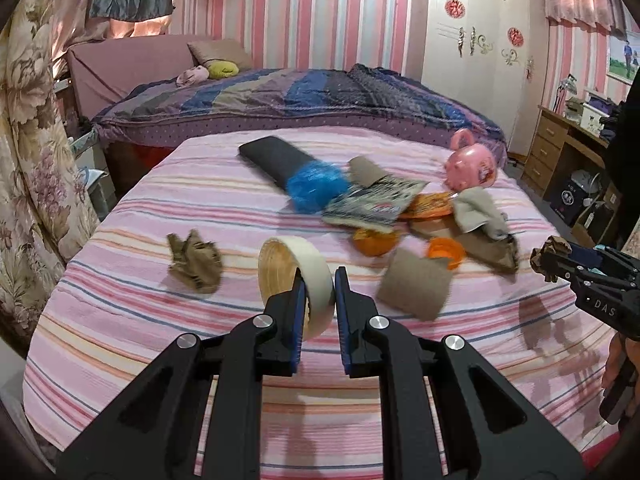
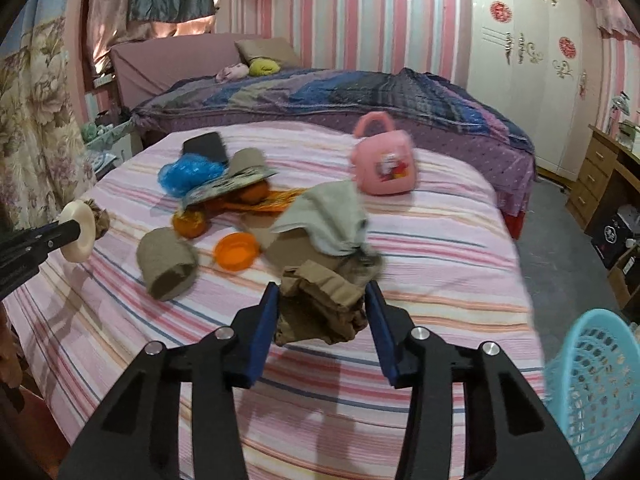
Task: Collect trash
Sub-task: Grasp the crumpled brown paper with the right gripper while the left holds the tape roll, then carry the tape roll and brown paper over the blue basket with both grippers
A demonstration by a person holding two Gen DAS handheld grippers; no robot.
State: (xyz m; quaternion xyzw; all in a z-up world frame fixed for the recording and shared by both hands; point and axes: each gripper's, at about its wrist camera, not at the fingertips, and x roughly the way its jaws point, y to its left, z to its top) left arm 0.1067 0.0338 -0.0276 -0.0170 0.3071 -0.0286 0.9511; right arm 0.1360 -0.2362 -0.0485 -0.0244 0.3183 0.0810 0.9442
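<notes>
Already my right gripper (image 2: 322,316) clamps the crumpled brown paper (image 2: 324,304) above the bed's (image 2: 440,248) near edge; the blue basket (image 2: 592,384) waits off its right side, nearest that hand. My left gripper (image 1: 318,300) pinches the tape roll (image 1: 296,280).

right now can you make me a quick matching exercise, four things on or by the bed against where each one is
Things:
1. tape roll
2. crumpled brown paper
3. pink toy bag
4. blue basket

Places:
A. beside the bed, at the right edge of the right wrist view
B. far side of the striped sheet
C. between the left gripper fingers
D. between the right gripper fingers

Pairs: 1-C, 2-D, 3-B, 4-A
</notes>
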